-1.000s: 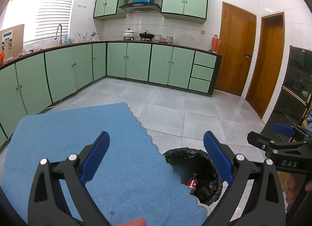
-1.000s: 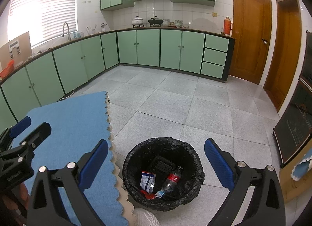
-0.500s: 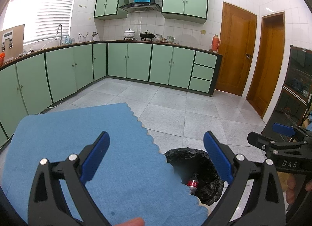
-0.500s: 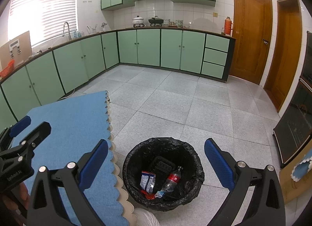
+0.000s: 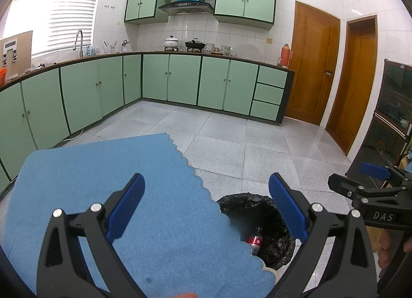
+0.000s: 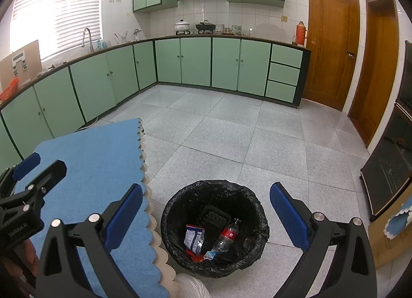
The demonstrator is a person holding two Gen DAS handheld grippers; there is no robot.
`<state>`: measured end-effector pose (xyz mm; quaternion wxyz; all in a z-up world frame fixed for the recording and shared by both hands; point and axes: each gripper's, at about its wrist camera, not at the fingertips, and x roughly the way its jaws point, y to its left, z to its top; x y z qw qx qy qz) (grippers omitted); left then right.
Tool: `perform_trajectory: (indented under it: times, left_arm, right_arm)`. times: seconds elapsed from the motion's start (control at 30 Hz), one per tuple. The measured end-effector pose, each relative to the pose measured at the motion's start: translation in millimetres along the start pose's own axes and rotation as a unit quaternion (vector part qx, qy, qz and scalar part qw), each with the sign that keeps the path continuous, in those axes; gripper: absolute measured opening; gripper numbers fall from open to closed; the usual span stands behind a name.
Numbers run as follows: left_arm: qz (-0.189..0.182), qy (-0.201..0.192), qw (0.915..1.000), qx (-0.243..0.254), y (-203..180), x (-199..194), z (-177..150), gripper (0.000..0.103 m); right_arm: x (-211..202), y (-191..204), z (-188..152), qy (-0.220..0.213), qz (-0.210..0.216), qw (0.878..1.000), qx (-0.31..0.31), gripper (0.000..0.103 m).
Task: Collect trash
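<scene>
A bin lined with a black bag stands on the floor beside the table. Inside lie a plastic cola bottle, a snack packet, a black tray and small scraps. My right gripper is open and empty, held above the bin. My left gripper is open and empty above the blue tablecloth; the bin and bottle show past the cloth's edge. The right gripper shows at the left wrist view's right edge.
Blue tablecloth with scalloped edge covers the table left of the bin. Grey tiled floor, green cabinets along the walls, wooden doors at right, a dark glass cabinet on the right.
</scene>
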<state>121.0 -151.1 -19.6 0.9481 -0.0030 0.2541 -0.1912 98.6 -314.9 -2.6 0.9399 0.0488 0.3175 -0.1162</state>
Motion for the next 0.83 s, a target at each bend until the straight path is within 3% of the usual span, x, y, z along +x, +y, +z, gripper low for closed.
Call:
perform_trajectory:
  times: [0.83]
  left_arm:
    - [0.002, 0.005, 1.0000, -0.006, 9.0, 2.3, -8.2, 0.094]
  right_arm:
    - [5.8, -9.2, -7.9, 0.004, 0.002, 1.000, 0.000, 0.097]
